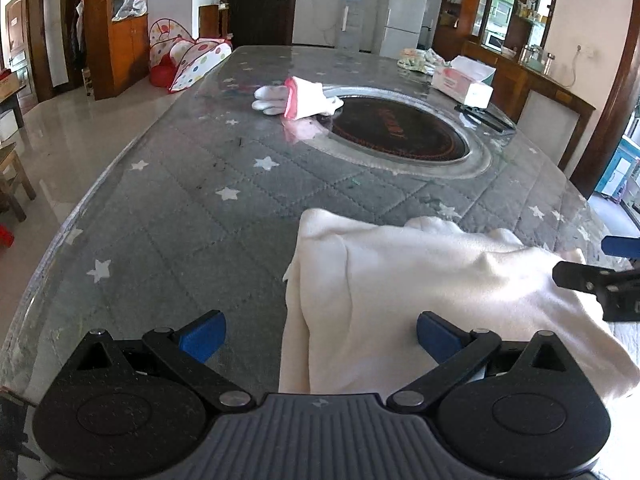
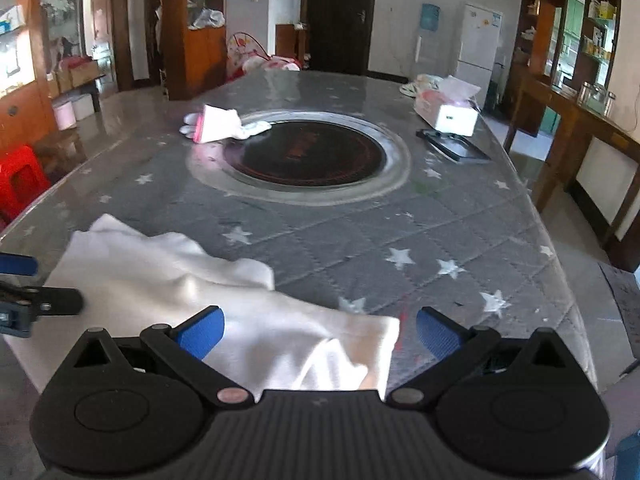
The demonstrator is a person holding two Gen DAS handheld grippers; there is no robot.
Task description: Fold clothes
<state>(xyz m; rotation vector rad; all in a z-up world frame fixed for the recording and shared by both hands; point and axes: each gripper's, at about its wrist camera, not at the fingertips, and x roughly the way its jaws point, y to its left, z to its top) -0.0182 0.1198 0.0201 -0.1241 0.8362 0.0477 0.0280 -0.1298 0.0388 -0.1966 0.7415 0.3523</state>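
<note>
A cream white garment (image 1: 420,292) lies partly folded at the near end of the grey star-patterned table (image 1: 192,208). My left gripper (image 1: 320,338) stands open over the garment's left edge, with cloth between the blue pads but not pinched. In the right wrist view the same garment (image 2: 180,280) spreads to the left, its near corner between the fingers of my open right gripper (image 2: 320,336). Each gripper shows at the other view's edge: the right gripper (image 1: 600,276) and the left gripper (image 2: 36,300).
A white and pink folded garment (image 1: 298,98) lies beside the round black cooktop (image 1: 394,128) at the table's middle. A tissue box (image 1: 462,84), a dark flat tray (image 2: 454,146) and a bundle of cloth (image 1: 420,59) sit at the far right. A red stool (image 2: 20,184) stands left.
</note>
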